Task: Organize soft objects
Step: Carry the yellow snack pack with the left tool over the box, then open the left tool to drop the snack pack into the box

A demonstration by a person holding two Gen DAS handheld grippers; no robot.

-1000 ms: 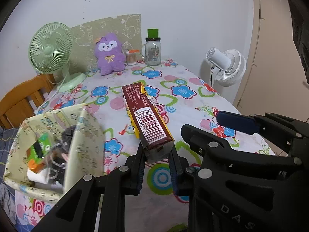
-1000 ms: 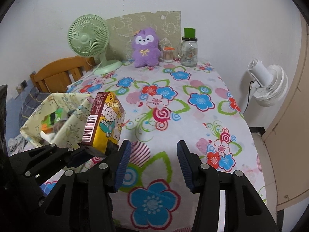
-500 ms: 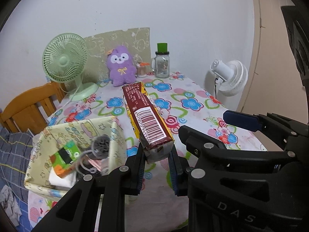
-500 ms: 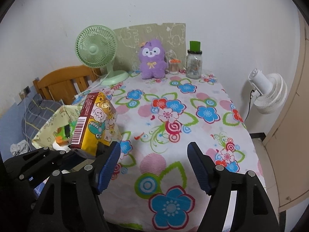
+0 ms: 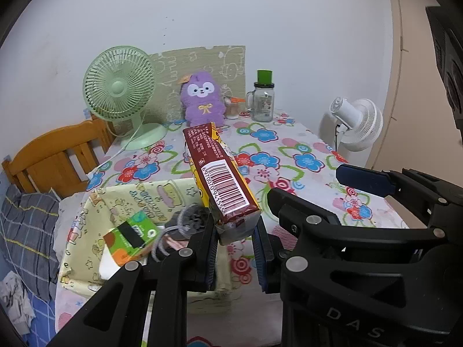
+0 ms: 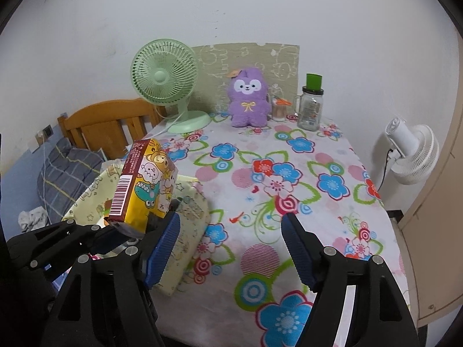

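Yellow-and-maroon tissue pack [image 5: 222, 182] clenched at its near end between the left tongs [image 5: 235, 253], barcode face up, far end tilted toward 12 o'clock; likely gripped low so the long soft body can be swung across and lowered end-first. Held above the right wall of the pale printed fabric bin [image 5: 86, 248], at 9 o'clock of the pack, bin sitting at the desk's near-left corner; green-and-orange packet [image 5: 130, 240] and grey coiled item [image 5: 191, 217] already inside, suggesting the bin as the collecting place. Green fan [image 5: 118, 86] at 11 o'clock and purple plush [image 5: 202, 101] at 12 o'clock, upright at the far edge of the floral desk [image 5: 303, 144] before a printed backboard, plush not yet gathered. Glass jar [image 5: 262, 101] with green lid at 1 o'clock, just right of the plush. Right tongs [image 6: 230, 248] released, blue pads wide apart, nothing between them, above bare cloth at 3 o'clock of the bin; apparently freed to fetch another soft item. White fan [image 6: 413, 153] beyond the desk's right edge.
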